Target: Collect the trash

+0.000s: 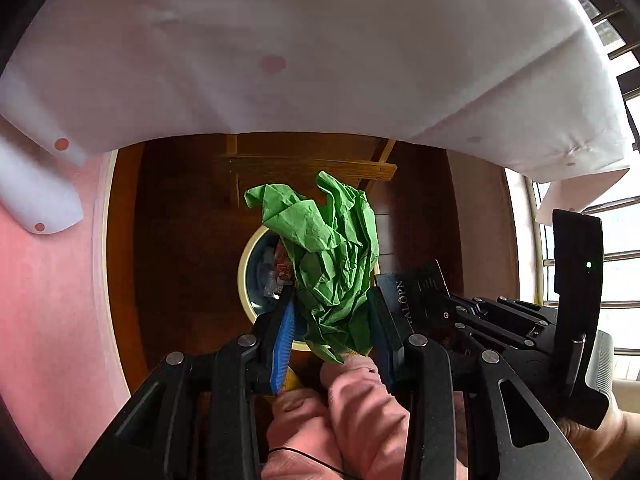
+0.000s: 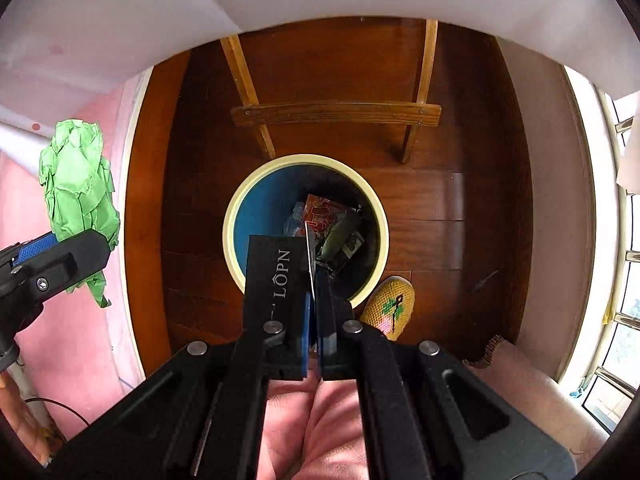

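pinching a crumpled green paper between its blue-padded fingers, the left claw fills the lower half of the left wrist view, the paper rising from the pads toward 12 o'clock. directly behind the paper sits a round bin with a cream rim and blue inside, on a dark wooden floor; a little wrapper litter shows inside it at 9 o'clock of the paper. at 3 o'clock the right claw reaches in, holding a black card with pale lettering just beside the paper. a white cloth spans the top, and pink-clad legs show at 6 o'clock. looking down from the right wrist view, the right claw is pressed together on the black card, which stands on edge above the bin, the card's top reaching over the bin's near rim. inside the bin lie a red printed wrapper and other scraps. the green paper hangs at 9 o'clock, well apart from the bin in this view, gripped by the left claw. a wooden frame stands at 12 o'clock, and a yellow knitted slipper rests on the floor at 4 o'clock, just beside the bin's rim.
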{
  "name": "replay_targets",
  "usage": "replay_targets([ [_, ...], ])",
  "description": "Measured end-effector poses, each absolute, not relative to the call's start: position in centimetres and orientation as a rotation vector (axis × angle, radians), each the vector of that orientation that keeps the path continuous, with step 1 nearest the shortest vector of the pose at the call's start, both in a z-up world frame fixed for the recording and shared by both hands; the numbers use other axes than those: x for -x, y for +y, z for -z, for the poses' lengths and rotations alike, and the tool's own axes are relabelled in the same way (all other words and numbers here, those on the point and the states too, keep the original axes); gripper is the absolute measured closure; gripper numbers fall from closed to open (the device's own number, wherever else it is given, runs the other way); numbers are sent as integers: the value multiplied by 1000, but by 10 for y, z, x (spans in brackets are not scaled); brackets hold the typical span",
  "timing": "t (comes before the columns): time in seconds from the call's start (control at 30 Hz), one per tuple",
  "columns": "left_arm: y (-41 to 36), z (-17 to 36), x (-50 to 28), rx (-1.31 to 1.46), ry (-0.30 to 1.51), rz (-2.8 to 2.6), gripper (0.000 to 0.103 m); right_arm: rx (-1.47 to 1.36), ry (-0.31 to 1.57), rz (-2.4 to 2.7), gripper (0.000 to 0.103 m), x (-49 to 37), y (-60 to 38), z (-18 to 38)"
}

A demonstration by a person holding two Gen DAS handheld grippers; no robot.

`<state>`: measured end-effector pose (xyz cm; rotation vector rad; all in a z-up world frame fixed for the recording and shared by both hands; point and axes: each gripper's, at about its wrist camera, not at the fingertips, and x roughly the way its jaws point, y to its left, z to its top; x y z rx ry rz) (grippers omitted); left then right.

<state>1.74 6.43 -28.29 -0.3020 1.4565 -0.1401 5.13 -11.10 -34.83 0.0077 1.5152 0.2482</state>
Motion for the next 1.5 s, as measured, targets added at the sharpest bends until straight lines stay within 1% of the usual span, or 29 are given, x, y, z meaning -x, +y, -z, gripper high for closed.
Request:
replay_targets([
  [0.17,58,352,-40,337,1509,165,68,-17,1544,-223,103,-70,-115,410],
  [0.27,49,387,-49,305,1541,180,68,-31,1556,-213,103,-79,-114,440],
  [0.37,41,416,-53,259,1578,181,64,-43,1572,-213,102,-86,-111,461],
  [0.4,40,423,-54,250,1589,181,63,-52,1579,-219,99,-87,-111,467],
  [0.43,38,432,-52,239,1599,176,61,-57,1588,-223,87,-89,-110,472],
  [0.47,36,438,-51,231,1603,169,57,-59,1593,-227,78,-89,-109,476],
  [0.5,35,442,-52,228,1606,162,49,-63,1593,-232,61,-90,-108,480],
  [0.53,35,446,-49,226,1608,155,44,-68,1588,-231,59,-90,-109,482],
  [0.6,37,449,-52,228,1602,130,29,-86,1591,-231,59,-90,-110,484],
  [0.67,47,446,-52,229,1587,102,21,-87,1591,-225,59,-88,-112,481],
  [0.77,61,439,-49,214,1559,55,21,-83,1580,-224,59,-85,-114,472],
  [0.97,79,394,-40,189,1484,-61,21,-99,1538,-217,59,-79,-118,430],
  [1.1,90,343,-32,197,1430,-119,21,-125,1494,-217,59,-75,-122,384],
  [1.27,99,265,-25,193,1341,-151,20,-159,1424,-237,59,-67,-126,312],
  [1.5,96,138,-10,175,1190,-100,20,-203,1314,-260,59,-47,-132,201],
])
